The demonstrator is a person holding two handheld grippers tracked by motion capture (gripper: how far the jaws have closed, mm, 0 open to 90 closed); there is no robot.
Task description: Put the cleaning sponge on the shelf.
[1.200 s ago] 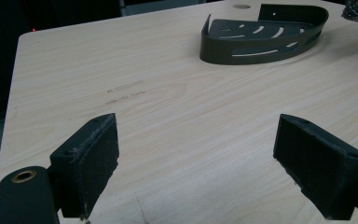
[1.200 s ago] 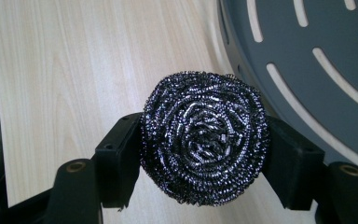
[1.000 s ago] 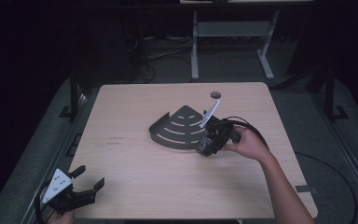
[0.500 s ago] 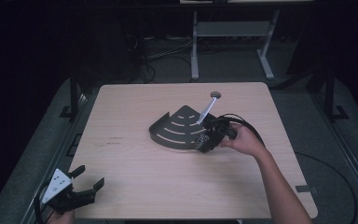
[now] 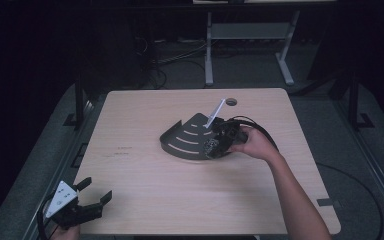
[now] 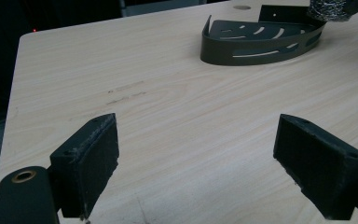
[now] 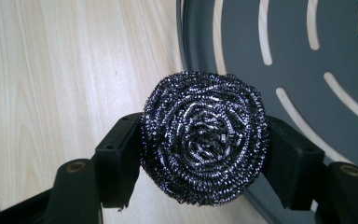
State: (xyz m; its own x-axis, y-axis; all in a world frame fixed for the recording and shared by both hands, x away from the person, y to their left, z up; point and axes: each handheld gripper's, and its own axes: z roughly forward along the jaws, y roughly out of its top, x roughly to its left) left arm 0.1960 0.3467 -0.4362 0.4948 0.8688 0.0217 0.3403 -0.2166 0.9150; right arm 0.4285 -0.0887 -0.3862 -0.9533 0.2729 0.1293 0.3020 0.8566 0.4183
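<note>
A round steel-wool scourer [image 7: 204, 137] is clamped between the black jaws of my right gripper [image 7: 204, 154], which is shut on it. It hangs over the near rim of a dark fan-shaped slotted tray [image 7: 307, 70]. From above, the right gripper [image 5: 215, 146] sits at the tray's [image 5: 185, 142] right front edge, and the scourer [image 5: 211, 147] shows at its tip. My left gripper [image 5: 92, 197] rests at the table's near left corner with jaws wide open and nothing between them. In the left gripper view its pads [image 6: 91, 163] frame bare wood, with the tray [image 6: 261, 39] far off.
The wooden table [image 5: 145, 200] has a cable hole [image 5: 231, 102] at the back. A white strip [image 5: 215, 113] stands up behind the tray. A metal stand [image 5: 247, 35] and cables lie on the dark floor beyond the table.
My right gripper has moved left with the scourer, from beside the tray's right edge to over its rim. The left gripper has stayed where it was.
</note>
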